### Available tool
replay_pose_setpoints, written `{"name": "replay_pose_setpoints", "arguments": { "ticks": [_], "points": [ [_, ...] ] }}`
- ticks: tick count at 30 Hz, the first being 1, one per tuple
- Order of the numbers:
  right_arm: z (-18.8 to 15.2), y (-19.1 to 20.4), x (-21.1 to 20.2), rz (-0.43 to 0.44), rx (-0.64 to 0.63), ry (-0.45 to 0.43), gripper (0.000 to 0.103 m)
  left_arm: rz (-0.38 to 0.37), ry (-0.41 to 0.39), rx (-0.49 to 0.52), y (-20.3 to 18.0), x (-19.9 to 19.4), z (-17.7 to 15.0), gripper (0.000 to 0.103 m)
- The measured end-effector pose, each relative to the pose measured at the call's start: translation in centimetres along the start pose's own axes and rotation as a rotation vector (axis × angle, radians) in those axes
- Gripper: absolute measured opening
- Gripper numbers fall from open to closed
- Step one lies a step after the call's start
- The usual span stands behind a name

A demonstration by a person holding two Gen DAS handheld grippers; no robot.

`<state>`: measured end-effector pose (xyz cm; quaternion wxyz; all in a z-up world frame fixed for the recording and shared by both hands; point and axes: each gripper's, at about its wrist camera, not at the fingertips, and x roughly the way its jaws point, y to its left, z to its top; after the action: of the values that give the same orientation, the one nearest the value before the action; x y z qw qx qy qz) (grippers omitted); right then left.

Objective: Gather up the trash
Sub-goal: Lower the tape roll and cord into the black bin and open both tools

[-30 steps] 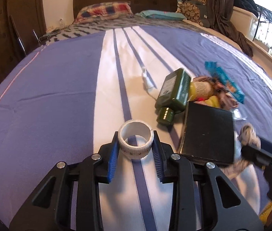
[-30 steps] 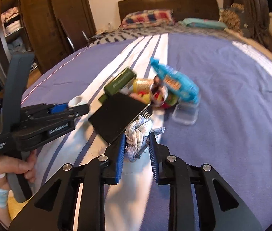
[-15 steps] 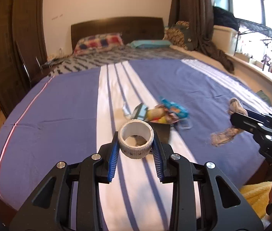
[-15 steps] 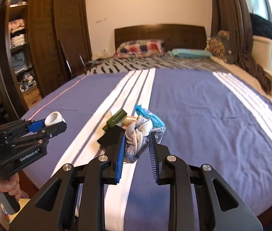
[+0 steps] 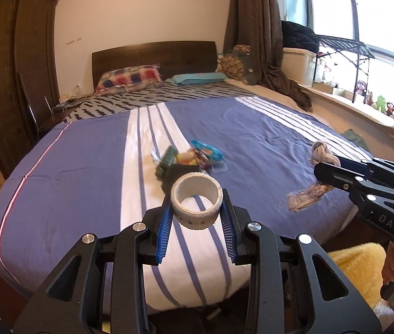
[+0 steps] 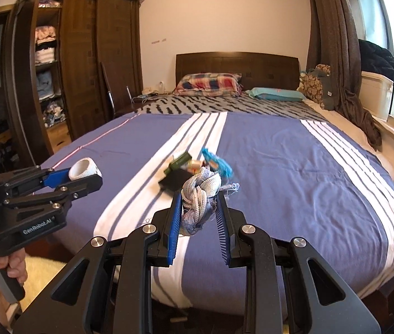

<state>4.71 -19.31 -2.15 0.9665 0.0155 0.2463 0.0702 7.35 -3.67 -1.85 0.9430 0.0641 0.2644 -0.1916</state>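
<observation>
My left gripper (image 5: 196,214) is shut on a white tape roll (image 5: 196,201) and holds it in the air past the foot of the bed. It also shows in the right wrist view (image 6: 84,170). My right gripper (image 6: 198,208) is shut on a knotted grey-white rope scrap (image 6: 199,197), frayed end hanging; the scrap shows in the left wrist view (image 5: 321,154). A trash pile lies on the bed's white stripe: a green bottle (image 5: 166,158), a blue wrapper (image 5: 206,150) and a black flat box (image 6: 173,181).
The bed (image 5: 252,128) has a purple and white striped cover and pillows (image 5: 128,76) at the headboard. A dark wardrobe (image 6: 57,83) stands at the left, a window ledge (image 5: 364,105) at the right. A yellow fluffy rug (image 5: 358,272) lies on the floor.
Both grippers have pulled back and up from the bed with the tape roll and the rope scrap still held. The trash pile now looks smaller and farther away.
</observation>
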Motion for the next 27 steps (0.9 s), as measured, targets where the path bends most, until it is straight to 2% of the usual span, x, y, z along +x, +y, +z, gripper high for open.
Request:
{"name": "replay_pose_setpoints", "arguments": {
  "ticks": [4,9,27],
  "points": [
    [-2.4,-0.5,-0.5,0.010,0.024,0.038,0.025,-0.019,0.029,0.003,-1.0,-0.6,-2.3,0.031],
    [-6.0,-0.7,0.7,0.021,0.046,0.133,0.025,-0.047,0.102,-0.025,-1.6,0.1,-5.9,0.031],
    [-17.7,-0.4,9.1,0.040,0.083,0.486,0.025,-0.104,0.447,-0.115,-1.1,9.2,-18.3,0.031]
  ]
}}
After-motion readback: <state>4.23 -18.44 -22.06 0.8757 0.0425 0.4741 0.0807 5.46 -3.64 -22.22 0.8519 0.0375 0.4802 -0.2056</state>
